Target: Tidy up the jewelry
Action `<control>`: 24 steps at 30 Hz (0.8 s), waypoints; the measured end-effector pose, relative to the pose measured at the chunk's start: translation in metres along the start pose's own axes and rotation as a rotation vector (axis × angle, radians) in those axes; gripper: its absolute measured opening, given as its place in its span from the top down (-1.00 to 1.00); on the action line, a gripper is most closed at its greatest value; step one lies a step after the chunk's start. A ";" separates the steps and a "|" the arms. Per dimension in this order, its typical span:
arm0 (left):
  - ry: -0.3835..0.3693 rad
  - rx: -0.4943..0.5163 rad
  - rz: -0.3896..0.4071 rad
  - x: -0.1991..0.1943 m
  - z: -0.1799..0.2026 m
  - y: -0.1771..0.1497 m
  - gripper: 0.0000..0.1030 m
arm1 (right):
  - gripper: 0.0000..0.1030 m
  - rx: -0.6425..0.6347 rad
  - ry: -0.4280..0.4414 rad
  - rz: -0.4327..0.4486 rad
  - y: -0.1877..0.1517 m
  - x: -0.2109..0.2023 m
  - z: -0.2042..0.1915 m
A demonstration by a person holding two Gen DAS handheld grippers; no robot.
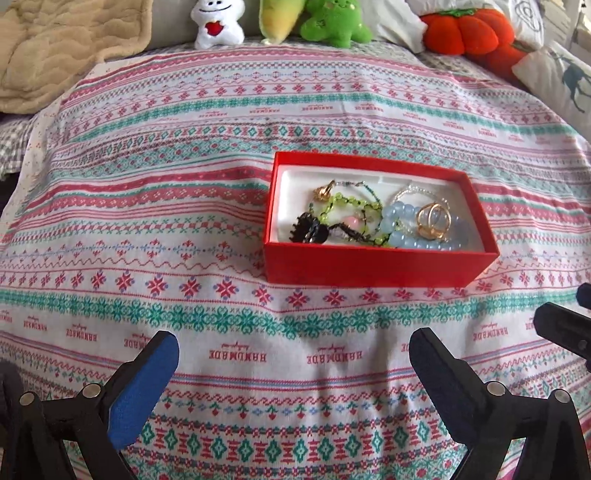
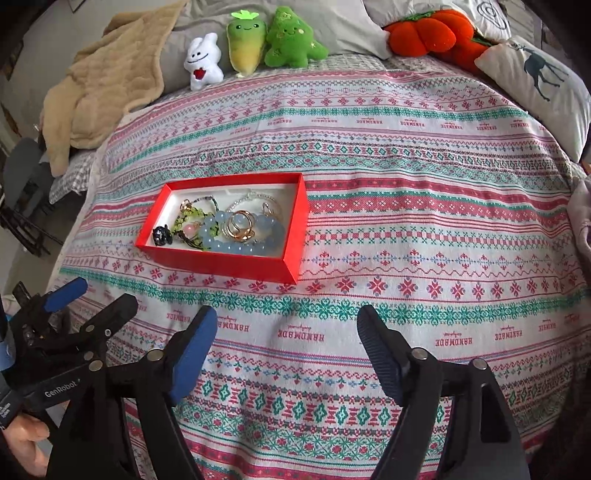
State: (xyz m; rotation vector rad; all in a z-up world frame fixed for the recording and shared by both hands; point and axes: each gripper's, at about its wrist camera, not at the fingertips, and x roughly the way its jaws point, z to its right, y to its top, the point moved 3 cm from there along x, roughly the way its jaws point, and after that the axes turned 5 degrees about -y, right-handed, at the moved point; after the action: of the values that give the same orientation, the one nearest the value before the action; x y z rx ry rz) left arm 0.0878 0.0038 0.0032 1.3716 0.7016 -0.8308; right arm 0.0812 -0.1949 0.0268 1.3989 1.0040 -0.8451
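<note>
An open red box [image 1: 369,266] with a white lining sits on the patterned cloth; it also shows in the right wrist view [image 2: 221,264]. Inside lie a blue bead bracelet [image 1: 400,218], a green bead bracelet [image 1: 341,203], gold rings [image 1: 433,220], a black piece [image 1: 309,232] and a clear bead string [image 1: 410,191]. My left gripper [image 1: 293,350] is open and empty, near of the box. My right gripper [image 2: 286,325] is open and empty, near and right of the box. The left gripper [image 2: 86,295] also shows in the right wrist view.
The patterned cloth [image 1: 184,184] covers a bed. Plush toys stand at the far edge: white [image 1: 218,22], yellow-green [image 2: 246,44], green [image 1: 334,22], orange pumpkin [image 1: 465,29]. A beige blanket [image 1: 55,48] lies far left, a deer pillow [image 2: 543,85] far right.
</note>
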 end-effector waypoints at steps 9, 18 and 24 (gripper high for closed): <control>0.051 -0.014 -0.060 0.006 0.002 -0.021 -0.98 | -1.00 -0.036 -0.111 -0.036 -0.024 0.001 0.005; 0.059 -0.015 -0.076 0.011 0.004 -0.027 -0.99 | -1.00 -0.067 -0.143 -0.049 -0.030 0.007 0.001; 0.054 -0.019 -0.080 0.012 0.005 -0.026 -0.99 | -1.00 -0.069 -0.149 -0.055 -0.029 0.012 -0.001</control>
State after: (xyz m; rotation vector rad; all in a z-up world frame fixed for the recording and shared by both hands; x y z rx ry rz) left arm 0.0723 -0.0028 -0.0212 1.3609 0.8085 -0.8504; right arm 0.0590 -0.1931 0.0052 1.2364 0.9520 -0.9329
